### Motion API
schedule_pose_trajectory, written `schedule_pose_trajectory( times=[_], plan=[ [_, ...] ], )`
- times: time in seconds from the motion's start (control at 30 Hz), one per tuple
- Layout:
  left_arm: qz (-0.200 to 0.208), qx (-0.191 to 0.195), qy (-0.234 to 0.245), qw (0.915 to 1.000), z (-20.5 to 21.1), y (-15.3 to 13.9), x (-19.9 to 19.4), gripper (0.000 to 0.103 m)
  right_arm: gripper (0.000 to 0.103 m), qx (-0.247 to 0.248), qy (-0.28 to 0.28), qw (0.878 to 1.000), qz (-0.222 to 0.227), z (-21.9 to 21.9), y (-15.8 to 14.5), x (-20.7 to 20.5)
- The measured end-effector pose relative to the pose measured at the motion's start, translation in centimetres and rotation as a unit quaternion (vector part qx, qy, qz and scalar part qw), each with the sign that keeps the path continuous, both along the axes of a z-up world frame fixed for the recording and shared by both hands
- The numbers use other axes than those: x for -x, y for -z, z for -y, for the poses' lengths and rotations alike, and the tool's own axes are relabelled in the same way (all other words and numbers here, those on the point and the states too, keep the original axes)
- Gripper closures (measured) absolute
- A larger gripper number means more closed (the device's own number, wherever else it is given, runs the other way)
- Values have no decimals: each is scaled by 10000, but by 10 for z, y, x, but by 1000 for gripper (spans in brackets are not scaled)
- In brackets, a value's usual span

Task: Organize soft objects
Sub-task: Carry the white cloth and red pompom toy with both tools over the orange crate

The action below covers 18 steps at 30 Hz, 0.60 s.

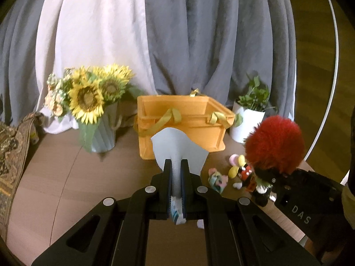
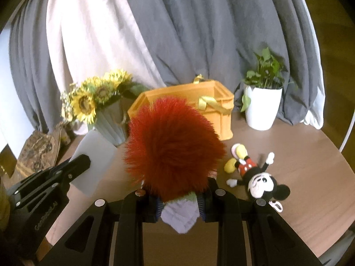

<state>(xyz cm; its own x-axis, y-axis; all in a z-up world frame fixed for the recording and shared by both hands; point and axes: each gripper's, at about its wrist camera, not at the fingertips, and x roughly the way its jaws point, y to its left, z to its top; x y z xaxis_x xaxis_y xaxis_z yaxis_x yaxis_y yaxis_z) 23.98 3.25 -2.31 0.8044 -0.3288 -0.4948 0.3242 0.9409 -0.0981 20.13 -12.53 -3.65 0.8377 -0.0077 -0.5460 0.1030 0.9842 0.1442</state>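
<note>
Pale blue-grey cloth (image 1: pixel 177 148) fans up from the left gripper (image 1: pixel 176 177) at lower centre of the left wrist view; the jaws are pressed together on its bunched lower end, which also pokes out behind the fingers. Just above the cloth in the frame sits the orange crate (image 1: pixel 182 124) with yellow-green straps draped over its rim. Sunflowers (image 1: pixel 93 93) in a ribbed vase stand at centre left, a potted plant (image 1: pixel 250 115) at centre right. At the right edge the red pompom (image 1: pixel 274 141) rises from the right gripper (image 1: pixel 264 184), with a Mickey plush (image 1: pixel 244 170) and a small pastel toy (image 1: pixel 217 178) on the table (image 1: pixel 66 177) between the two tools. Bare brown tabletop lies open at lower left.

Red fur fills the middle of the right wrist view: the pompom (image 2: pixel 174 148) stands just above the right gripper (image 2: pixel 178 201), whose jaws pinch the lilac knitted piece (image 2: pixel 179 215) under it. The crate (image 2: pixel 219 108) is half hidden behind the pompom. Mickey (image 2: pixel 255 175) lies on his back at right, near the gripper but apart from it. The left gripper (image 2: pixel 82 161) enters from the left edge holding the cloth (image 2: pixel 93 161). The table's (image 2: pixel 299 155) curved edge runs down the right side, with open surface between Mickey and the plant (image 2: pixel 264 102).
</note>
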Motion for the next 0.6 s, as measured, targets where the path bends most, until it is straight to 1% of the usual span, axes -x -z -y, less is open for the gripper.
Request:
schedule_pose_trajectory(
  times=[0.2, 0.4, 0.6],
  plan=[
    [112, 59, -54, 9999, 6, -10, -13, 94, 77, -12, -21, 9999, 112, 4, -9, -14],
    [232, 72, -341, 9991, 19, -20, -25, 94, 77, -68, -241, 9995, 195, 21, -18, -36],
    [444, 55, -585, 9973, 31, -32, -41, 94, 77, -75, -464, 9984, 307, 38, -29, -64]
  ],
)
